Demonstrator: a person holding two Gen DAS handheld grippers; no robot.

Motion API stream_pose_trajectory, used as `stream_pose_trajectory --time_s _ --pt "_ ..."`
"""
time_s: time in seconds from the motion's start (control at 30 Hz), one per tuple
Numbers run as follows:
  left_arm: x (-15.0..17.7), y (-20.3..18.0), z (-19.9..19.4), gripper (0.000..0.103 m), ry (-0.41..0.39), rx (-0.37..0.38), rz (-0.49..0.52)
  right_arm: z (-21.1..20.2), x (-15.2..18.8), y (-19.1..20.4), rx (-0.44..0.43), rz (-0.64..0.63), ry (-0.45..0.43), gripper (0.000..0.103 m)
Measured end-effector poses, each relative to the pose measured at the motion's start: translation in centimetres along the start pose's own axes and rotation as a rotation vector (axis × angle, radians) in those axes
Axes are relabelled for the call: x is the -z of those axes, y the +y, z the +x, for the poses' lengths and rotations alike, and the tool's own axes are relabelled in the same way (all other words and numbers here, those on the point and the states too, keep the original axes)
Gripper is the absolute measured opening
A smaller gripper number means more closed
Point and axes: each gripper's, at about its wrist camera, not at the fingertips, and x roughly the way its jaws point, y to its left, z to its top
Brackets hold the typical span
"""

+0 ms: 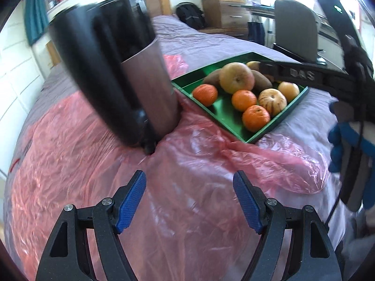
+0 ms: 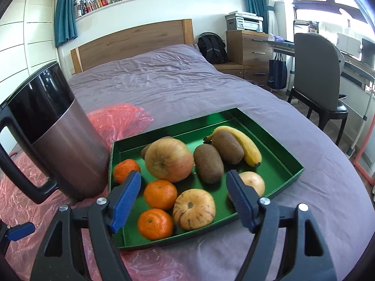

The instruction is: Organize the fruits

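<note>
In the right wrist view the right tongs (image 2: 184, 192) stand wide with nothing gripped, low in the frame, over the near edge of a green tray (image 2: 276, 138) that lies on the bed (image 2: 164, 79); between their blue pads show three tangerines (image 2: 160, 194) and a pale speckled apple (image 2: 194, 209), all inside the tray; a fourth tangerine (image 2: 125, 169) sits just beyond the left pad, and a yellowish round fruit (image 2: 254, 182) is partly hidden behind the right pad; further back in the tray lie a big apple (image 2: 168, 160), two kiwis (image 2: 208, 164) and a banana (image 2: 248, 145) at the centre right of the frame; a dark jug (image 2: 68, 145) with a black handle stands at the left of the frame, close against the tray's left wall, on a sheet of pink plastic (image 2: 117, 117).

In the left wrist view the left tongs (image 1: 189, 199) are half open and empty at the bottom centre, over pink plastic; the tray (image 1: 234, 119) lies well beyond them at the centre right, and the jug (image 1: 131, 79) looms, blurred, at the upper left; the right tongs' body and a blue-gloved hand (image 1: 337, 149) fill the right edge.
</note>
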Motion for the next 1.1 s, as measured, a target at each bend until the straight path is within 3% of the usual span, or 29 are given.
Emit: stream_pose_trajectory --time_s 0.43,0.57,0.73,0.97,1.1 --pt "4.3 6.2 -2.0 0.075 0.049 -0.109 -0.165 -3.7 5.2 7.7 -0.083 -0.098 0.082 0.084" --pt "5.3 8.6 -2.7 0.083 0.042 -0.167 -0.209 -4.7 6.0 10.1 -0.116 -0.145 0.101 0.085" --pt "6.9 12.6 -3.8 0.084 0.041 -0.225 -0.291 -6.2 6.7 13.3 -0.151 -0.199 0.111 0.092" --pt "9.1 16.4 -5.4 0.085 0.036 -0.236 -0.338 -8.1 7.8 16.9 -0.173 -0.269 0.113 0.093" --pt "10.1 17.6 -6.3 0.085 0.031 -0.230 -0.354 -9.2 8.4 18.4 -0.173 -0.303 0.109 0.103"
